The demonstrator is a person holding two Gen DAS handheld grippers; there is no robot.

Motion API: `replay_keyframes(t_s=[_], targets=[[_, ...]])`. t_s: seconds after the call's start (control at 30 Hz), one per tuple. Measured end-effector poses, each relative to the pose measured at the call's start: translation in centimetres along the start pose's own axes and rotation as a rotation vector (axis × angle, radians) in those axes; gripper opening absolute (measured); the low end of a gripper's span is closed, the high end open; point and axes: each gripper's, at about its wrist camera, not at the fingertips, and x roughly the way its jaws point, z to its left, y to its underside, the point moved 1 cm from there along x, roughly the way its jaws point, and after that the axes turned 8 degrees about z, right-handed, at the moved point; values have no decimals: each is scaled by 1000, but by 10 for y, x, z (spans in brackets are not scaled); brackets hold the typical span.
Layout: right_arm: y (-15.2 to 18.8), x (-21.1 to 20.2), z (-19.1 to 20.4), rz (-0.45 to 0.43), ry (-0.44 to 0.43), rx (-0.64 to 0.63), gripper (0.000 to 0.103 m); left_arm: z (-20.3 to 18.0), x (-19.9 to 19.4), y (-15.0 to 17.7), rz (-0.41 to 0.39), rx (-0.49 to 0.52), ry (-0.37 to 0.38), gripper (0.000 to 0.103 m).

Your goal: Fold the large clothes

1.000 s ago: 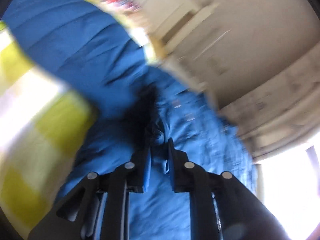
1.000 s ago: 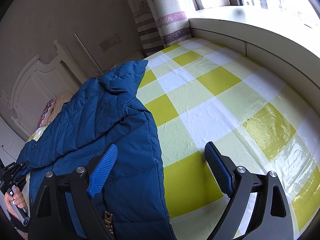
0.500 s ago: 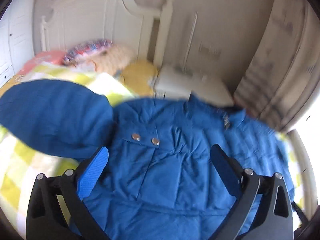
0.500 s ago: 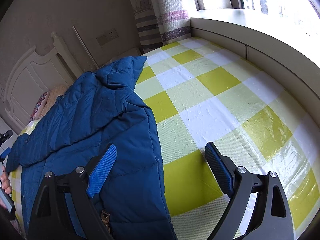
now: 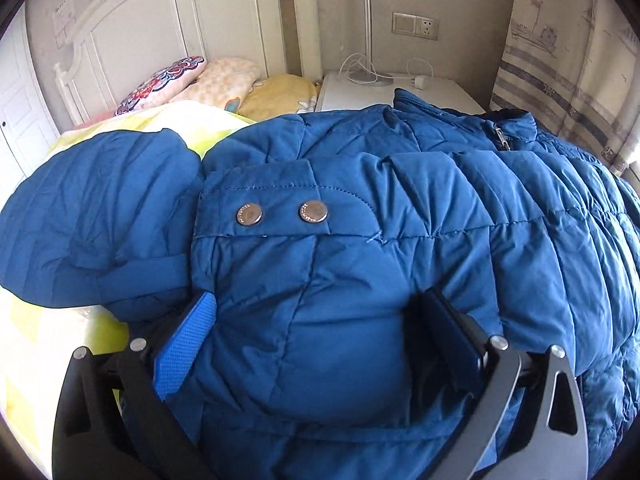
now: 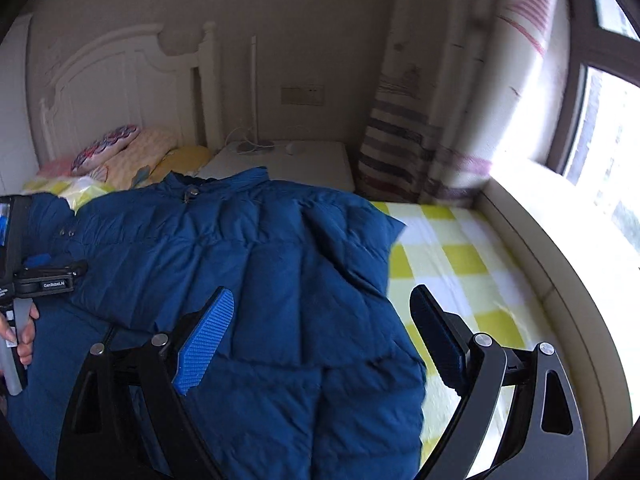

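Blue quilted down jacket (image 5: pixel 360 240) lies spread on the bed over the yellow-and-white checked sheet (image 6: pixel 460 256), collar toward the white headboard (image 5: pixel 168 20), one sleeve (image 5: pixel 96 216) turned out to the left.

Left gripper (image 5: pixel 320 344): jaws have just been opening and now stand wide. A puffed pocket panel with two metal snaps (image 5: pixel 280 213) bulges up between them, but the pads do not look pressed into it; not a grip.

Right gripper (image 6: pixel 320 336): jaws wide, nothing held; it hangs over the jacket's right edge, where the fabric is already doubled over. This view is motion-blurred.

Risks, as judgement:
- Padding is springy. A fold released without smoothing may puff back open.
- Left jaws straddle only a bulge. Closing here would likely catch the top layer alone, and a lift would peel it off the layers below instead of carrying the fold.
- Slick shell fabric could slide out of a shallow pinch.
- The out-turned sleeve may trail and spoil the next fold unless it is tucked in first.
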Motion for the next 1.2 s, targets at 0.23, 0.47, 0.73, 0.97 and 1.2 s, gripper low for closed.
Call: replay_keyframes(t_s=[0.23,0.47,0.73,0.97,1.2], targets=[[-6,97,6,291,-38,20,89,0,-2,-2,-1,-2,5,101],[-49,80,12,158,6,4,89,-3,-2,-1,7,10,-15,101],[-74,162,14,310,28,101,98,0,-1,0,7,-2,5,101],[-77,146,-10,248,28,265,98,0,0,-1,8,-3,6,101],[-83,121,16,202,55,213,98,-1,2,-1,8,-2,6,101]])
